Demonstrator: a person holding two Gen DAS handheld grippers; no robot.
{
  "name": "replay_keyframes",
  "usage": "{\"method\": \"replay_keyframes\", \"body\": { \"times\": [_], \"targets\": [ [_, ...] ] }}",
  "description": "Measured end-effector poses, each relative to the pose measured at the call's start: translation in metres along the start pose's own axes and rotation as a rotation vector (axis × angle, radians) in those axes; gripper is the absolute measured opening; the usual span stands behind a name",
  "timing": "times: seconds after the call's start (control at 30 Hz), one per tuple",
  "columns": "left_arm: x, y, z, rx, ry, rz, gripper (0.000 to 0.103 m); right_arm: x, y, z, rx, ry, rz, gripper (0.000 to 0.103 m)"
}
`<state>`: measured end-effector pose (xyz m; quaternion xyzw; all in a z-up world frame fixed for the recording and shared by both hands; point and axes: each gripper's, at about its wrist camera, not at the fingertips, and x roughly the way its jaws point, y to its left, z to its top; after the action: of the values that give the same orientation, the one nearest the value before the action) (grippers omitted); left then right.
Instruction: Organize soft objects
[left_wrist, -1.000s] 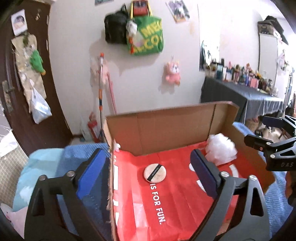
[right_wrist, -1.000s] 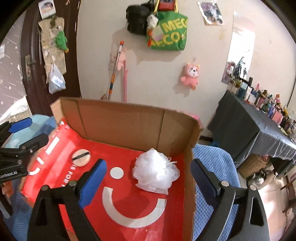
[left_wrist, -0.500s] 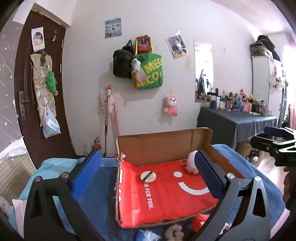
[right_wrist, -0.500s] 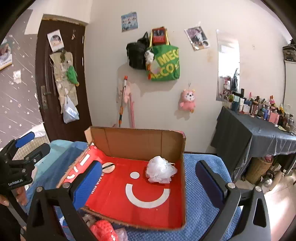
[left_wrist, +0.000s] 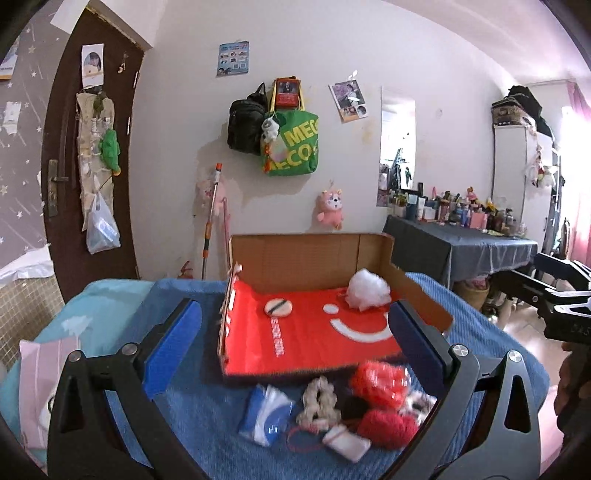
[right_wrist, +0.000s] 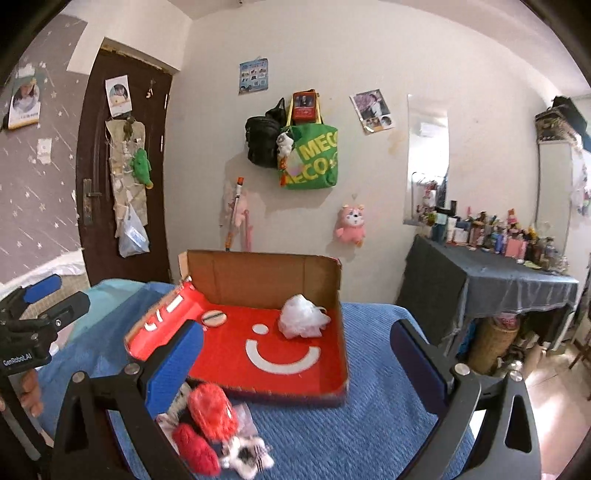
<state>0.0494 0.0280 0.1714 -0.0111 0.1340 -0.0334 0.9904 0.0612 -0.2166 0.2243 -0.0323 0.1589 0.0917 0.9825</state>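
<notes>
Left gripper (left_wrist: 295, 332) and right gripper (right_wrist: 295, 354) are gaping fully, holding nothing; white mesh puff (right_wrist: 303, 317) and round beige pad (left_wrist: 277, 307) are sitting in the red-lined cardboard box (left_wrist: 314, 258) beyond the fingertips; red fluffy pompoms (right_wrist: 210, 406) are lying loose below the fingers; likely best descending straight onto one, closing gently.

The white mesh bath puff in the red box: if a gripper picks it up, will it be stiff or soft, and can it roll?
The white mesh bath puff looks like loosely bunched netting, so it probably squashes easily and weighs little. Its ruffled, irregular shape suggests it would barely roll. Its loose folds could snag on a finger.
</notes>
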Motion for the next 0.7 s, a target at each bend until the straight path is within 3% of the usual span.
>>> {"method": "replay_keyframes", "body": {
  "times": [0.3,0.7],
  "targets": [
    [0.0,0.0,-0.056,-0.035,0.08,0.002,0.103,-0.01,0.017,-0.061,0.019,0.042,-0.015,0.103],
    [0.018,-0.003,-0.12,-0.036,0.246,0.007,0.103,0.012,0.024,-0.135,0.088,0.191,0.026,0.103]
  ]
}}
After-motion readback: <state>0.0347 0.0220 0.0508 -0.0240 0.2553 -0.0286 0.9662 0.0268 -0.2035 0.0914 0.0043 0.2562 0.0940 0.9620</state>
